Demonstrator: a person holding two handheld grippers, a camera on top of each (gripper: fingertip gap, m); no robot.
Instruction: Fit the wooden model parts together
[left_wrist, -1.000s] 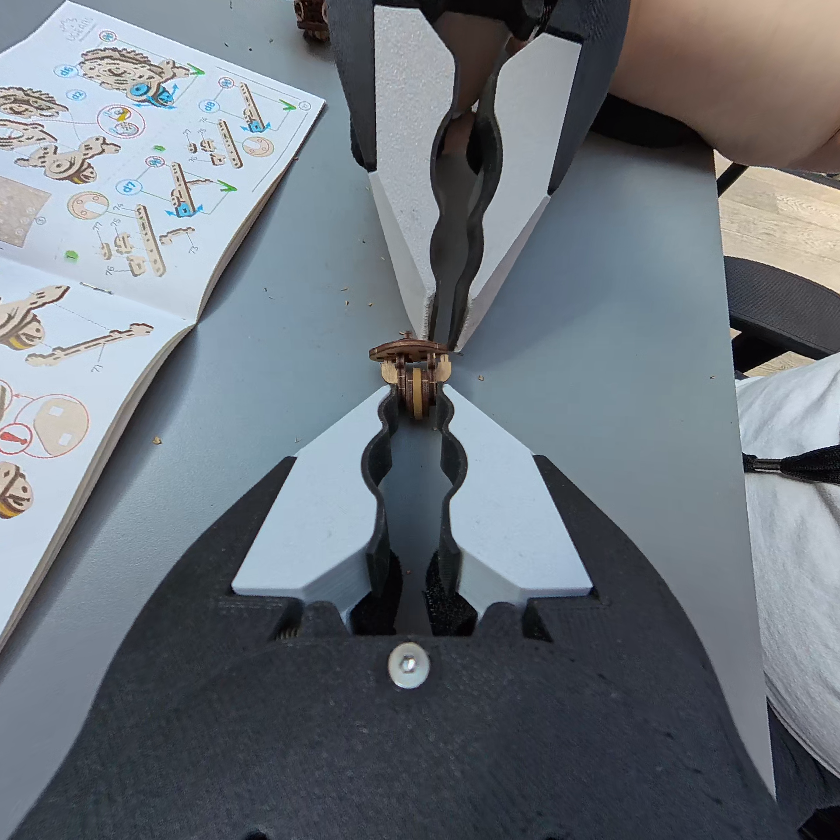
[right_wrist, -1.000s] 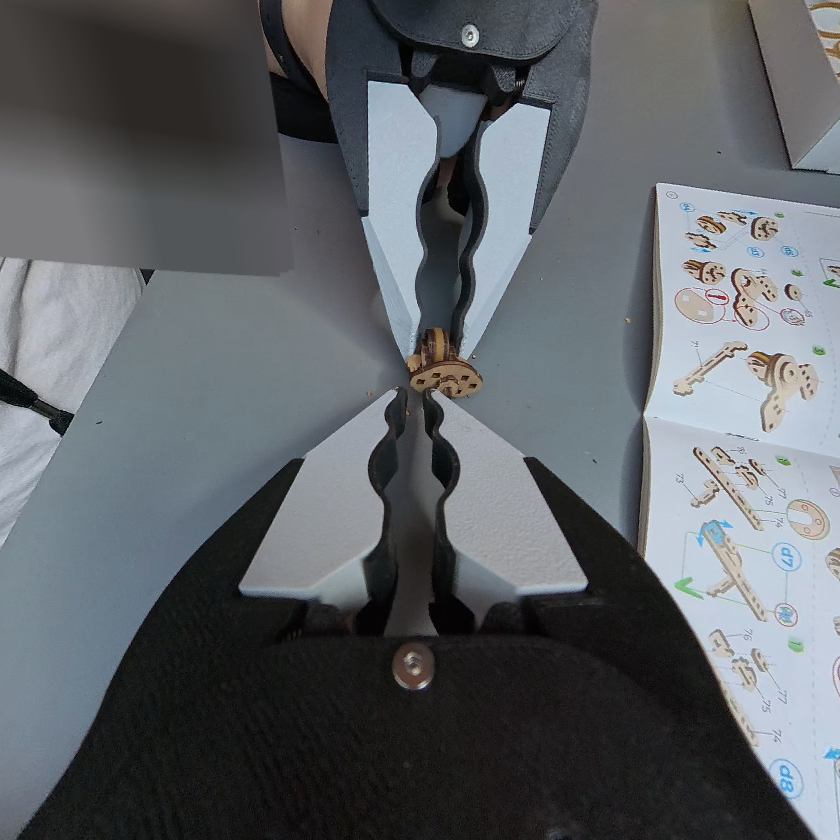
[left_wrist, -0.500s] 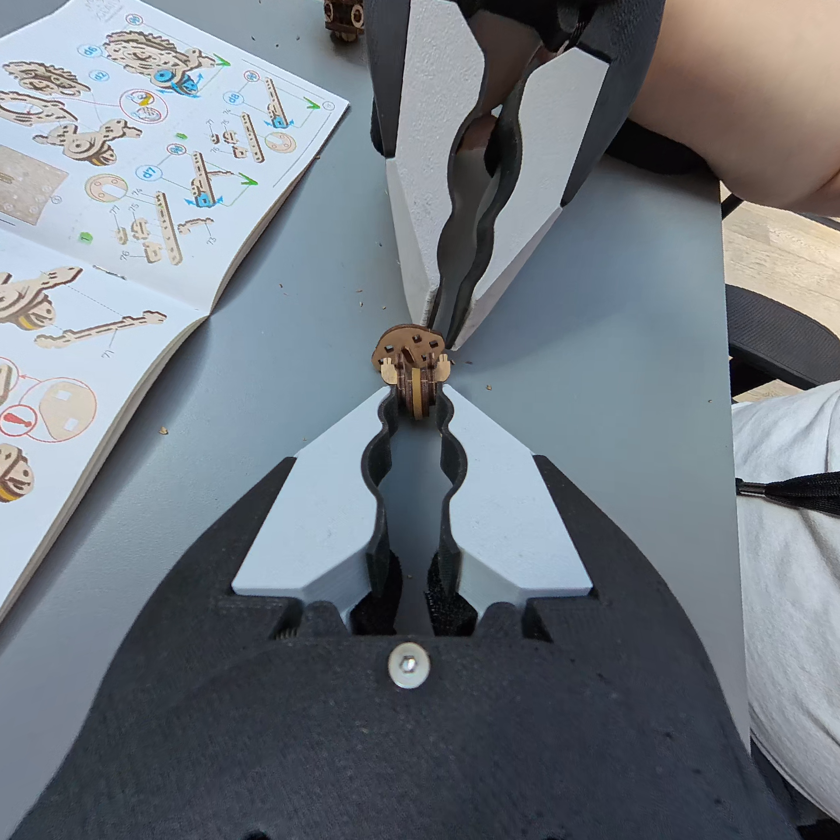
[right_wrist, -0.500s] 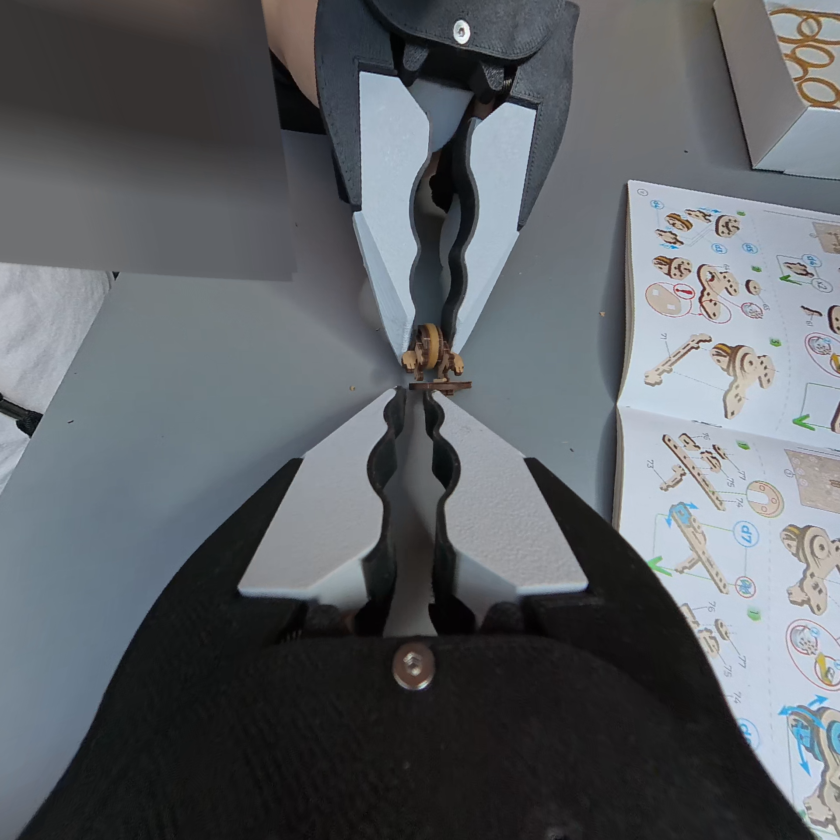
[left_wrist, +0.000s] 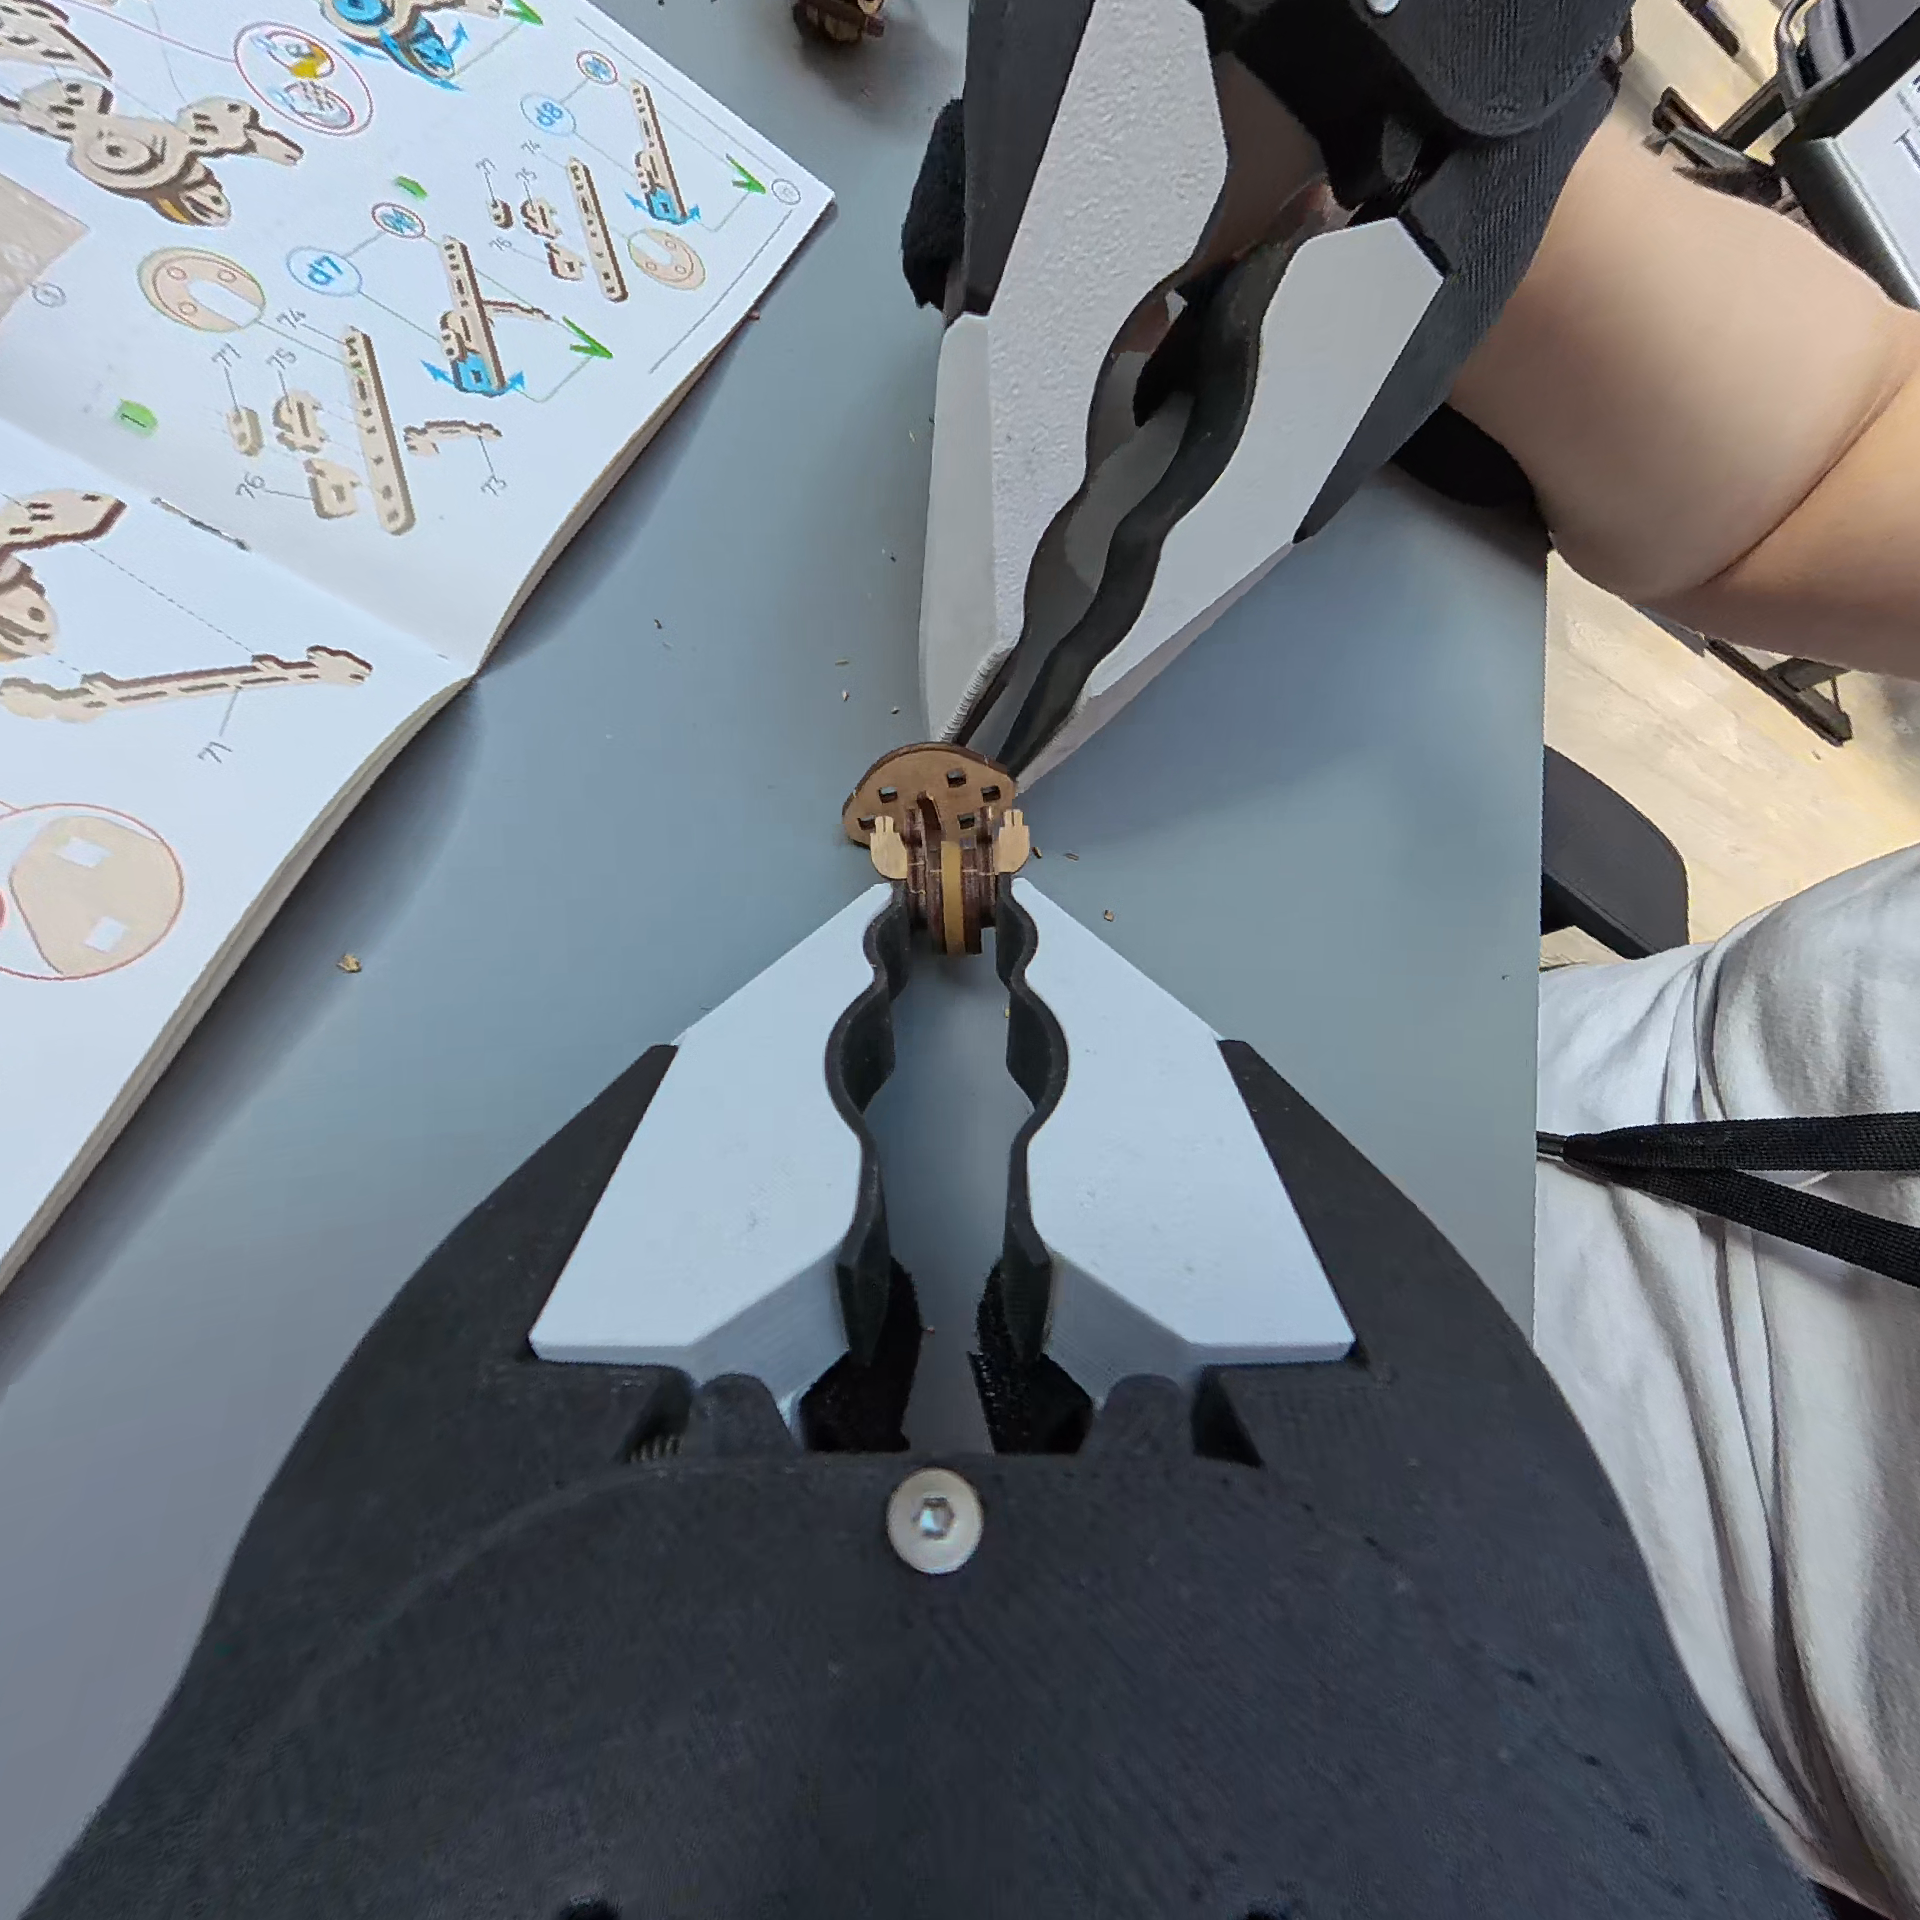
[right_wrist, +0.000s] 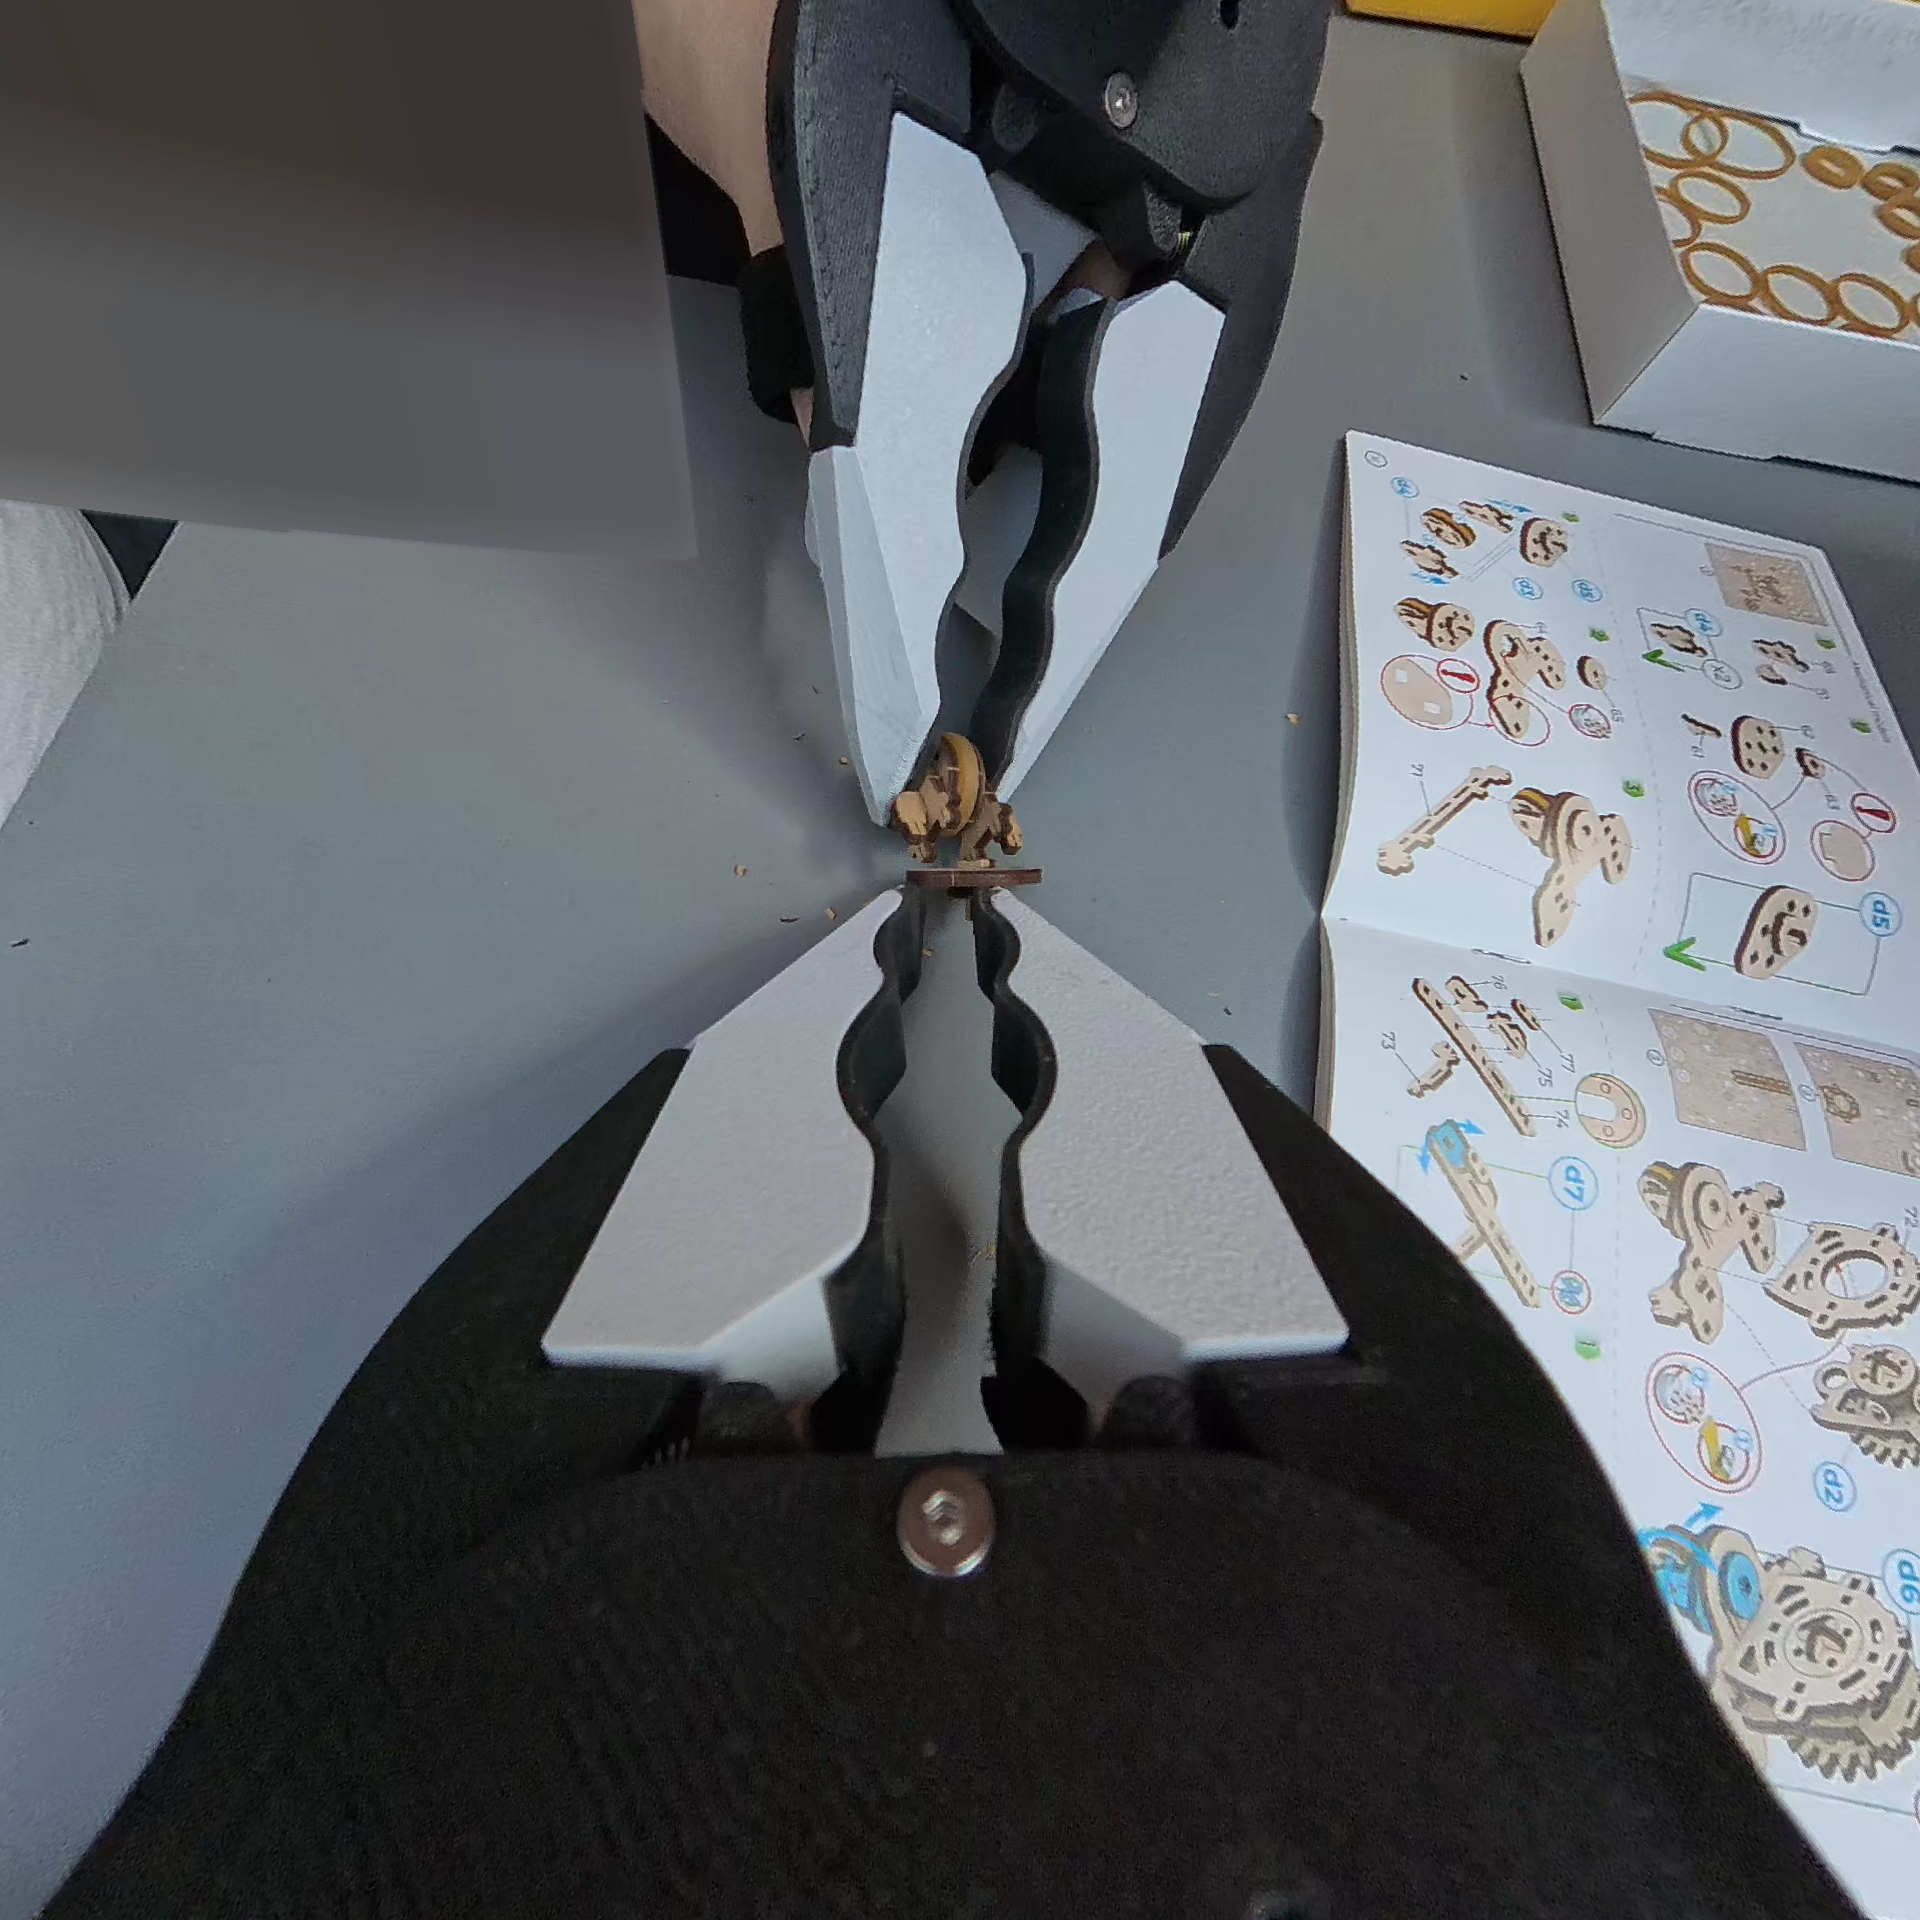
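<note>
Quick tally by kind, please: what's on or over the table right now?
Grippers: 2, left gripper and right gripper
Wooden parts in grippers: 2, wheel piece, perforated disc
Instruction booklet: 1
White box: 1
Total: 6

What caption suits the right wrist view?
Right gripper holds a flat wooden disc against the left gripper's small wooden assembly.

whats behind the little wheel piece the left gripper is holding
A flat wooden disc with small square holes stands right behind the wheel piece, pinched at its far edge by the right gripper. The wheel piece covers the disc's middle, so whether its tabs are seated in the holes cannot be seen.
</note>
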